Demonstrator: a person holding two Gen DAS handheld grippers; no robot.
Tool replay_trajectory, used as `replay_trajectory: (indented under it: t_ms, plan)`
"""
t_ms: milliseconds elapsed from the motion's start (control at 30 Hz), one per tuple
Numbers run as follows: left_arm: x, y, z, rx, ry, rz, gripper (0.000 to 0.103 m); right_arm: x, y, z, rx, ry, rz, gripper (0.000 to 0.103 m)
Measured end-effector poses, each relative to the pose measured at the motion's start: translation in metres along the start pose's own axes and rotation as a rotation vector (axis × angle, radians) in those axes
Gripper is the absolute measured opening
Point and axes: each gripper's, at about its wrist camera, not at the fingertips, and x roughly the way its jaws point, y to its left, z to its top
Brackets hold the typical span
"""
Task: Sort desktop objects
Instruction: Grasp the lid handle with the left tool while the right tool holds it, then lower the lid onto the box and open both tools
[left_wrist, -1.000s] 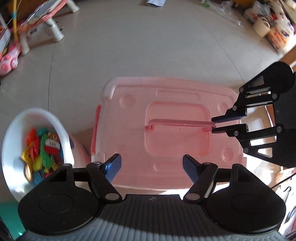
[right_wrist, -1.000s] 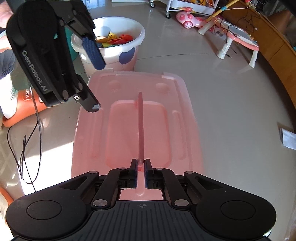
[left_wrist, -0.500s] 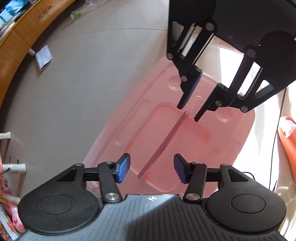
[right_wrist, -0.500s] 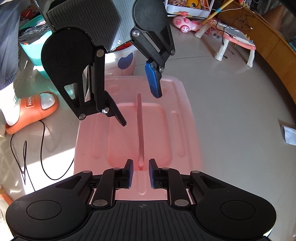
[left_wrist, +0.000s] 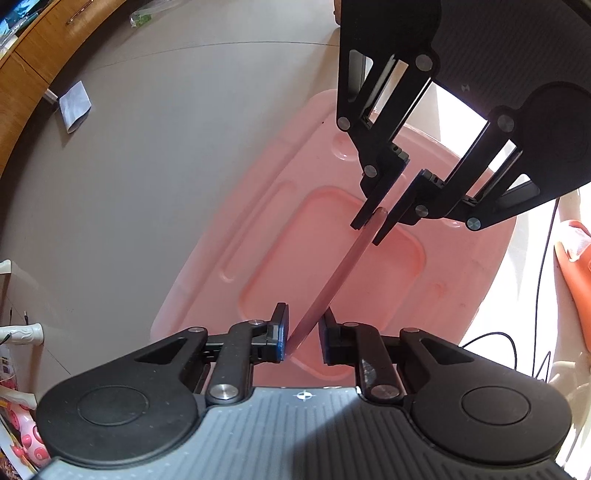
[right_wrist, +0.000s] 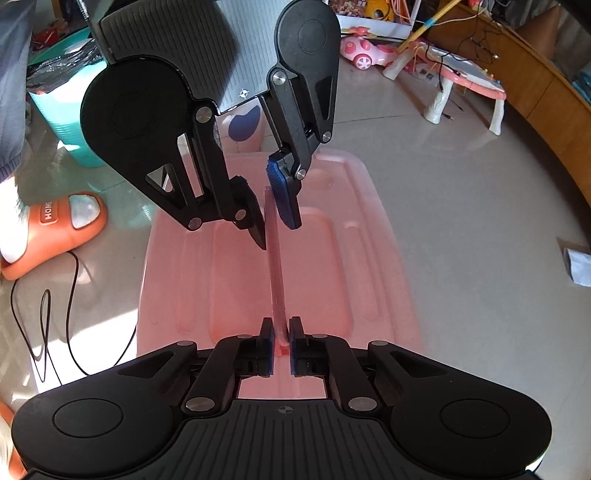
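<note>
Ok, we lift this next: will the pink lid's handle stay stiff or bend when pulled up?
The handle looks thin and long, so it probably flexes. The lid is broad, thin plastic: likely light, yet may sag or wobble.

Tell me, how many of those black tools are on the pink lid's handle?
2. The right tool is shut on one end of the handle; the left tool, its jaws just closing, has the other end between them. None seems hidden.
</note>
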Motion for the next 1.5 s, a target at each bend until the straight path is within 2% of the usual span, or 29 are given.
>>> replay_trajectory:
  t_ms: [200,467,567,867,933,967,1000,1067,1133,1200,1300,1433,1467,1500]
  plan:
    - [-0.007,0.0,0.006,-0.027,-0.024,-0.014,0.018,-0.012,-0.007,-0.001,0.041,0.005,0.016,0.006]
    - [0.005,-0.019,0.013,0.031,-0.01,0.03,0.018,-0.001,-0.004,-0.01,0.056,0.054,0.03,0.006]
    - [0.009,-0.023,0.013,0.042,-0.008,0.042,0.018,0.001,-0.007,-0.016,0.096,0.034,0.04,0.006]
    - [0.015,-0.02,0.014,-0.037,-0.03,0.034,0.021,-0.001,-0.003,-0.021,0.111,0.022,0.031,0.007]
    - [0.01,-0.021,0.012,-0.063,-0.034,0.037,0.023,-0.004,-0.003,-0.023,0.13,0.017,0.035,0.009]
    - [0.009,-0.021,0.011,-0.08,-0.036,0.037,0.023,-0.006,-0.003,-0.023,0.142,0.016,0.035,0.016]
    - [0.007,-0.021,0.01,-0.097,-0.038,0.038,0.025,-0.008,-0.003,-0.023,0.153,0.017,0.031,0.028]
    - [0.003,-0.02,0.009,-0.131,-0.041,0.049,0.031,-0.017,-0.003,-0.024,0.167,0.01,0.019,0.037]
    - [-0.003,-0.021,0.006,-0.165,-0.048,0.076,0.042,-0.028,-0.003,-0.023,0.184,-0.004,0.006,0.039]
    - [-0.01,-0.021,0.003,-0.208,-0.058,0.087,0.047,-0.038,-0.004,-0.021,0.2,-0.011,-0.007,0.039]
    - [-0.022,-0.018,-0.002,-0.298,-0.086,0.089,0.053,-0.058,-0.003,-0.018,0.223,-0.012,-0.04,0.041]
    - [-0.042,-0.021,-0.011,-0.368,-0.098,0.111,0.054,-0.083,0.001,-0.021,0.3,-0.023,-0.06,0.042]
    - [-0.039,-0.011,-0.007,-0.385,-0.101,0.112,0.056,-0.088,0.003,-0.023,0.328,-0.023,-0.068,0.043]
    - [-0.036,-0.002,-0.003,-0.403,-0.105,0.115,0.065,-0.091,0.006,-0.025,0.354,-0.017,-0.08,0.043]
